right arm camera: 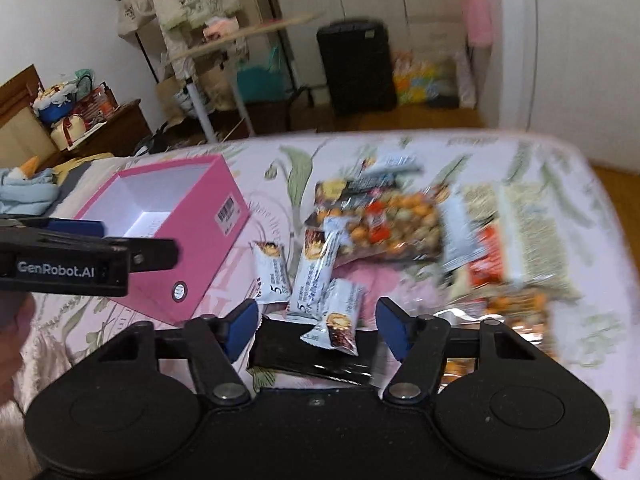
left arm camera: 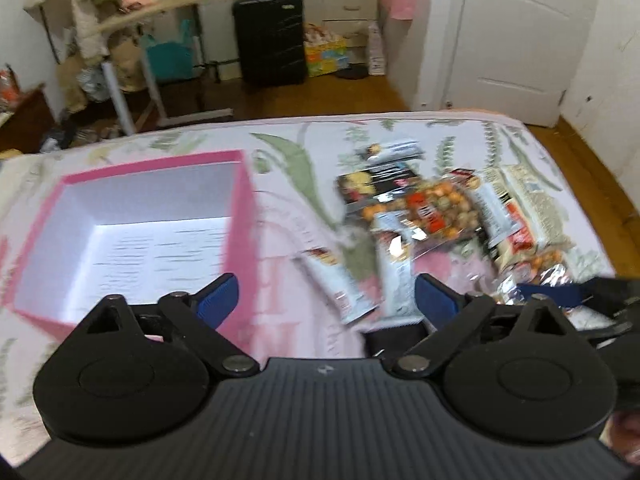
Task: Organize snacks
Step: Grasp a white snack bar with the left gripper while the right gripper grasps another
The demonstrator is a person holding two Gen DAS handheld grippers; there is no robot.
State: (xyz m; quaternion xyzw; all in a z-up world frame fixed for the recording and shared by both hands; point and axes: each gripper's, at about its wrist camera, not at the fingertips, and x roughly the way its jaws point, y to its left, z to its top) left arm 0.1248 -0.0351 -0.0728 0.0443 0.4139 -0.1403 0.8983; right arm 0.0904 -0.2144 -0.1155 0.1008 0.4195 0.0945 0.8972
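Hovering over the floral bedspread [left arm camera: 288, 216], both the left gripper [left arm camera: 324, 300] and right gripper [right arm camera: 316, 320] gape, holding nothing. Blurred, seemingly foil-wrapped snack bars and packets [right arm camera: 312, 276] lie heaped just beside the open pink cardboard box [right arm camera: 192, 216].

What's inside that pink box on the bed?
The pink box shows only white walls and a white floor with faint printed lines, no snacks. The left hand-held gripper hides its nearest corner.

Black claw [right arm camera: 316, 330] bodies, blue fingertips [right arm camera: 242, 326], white "GenRobot.AI" lettering.
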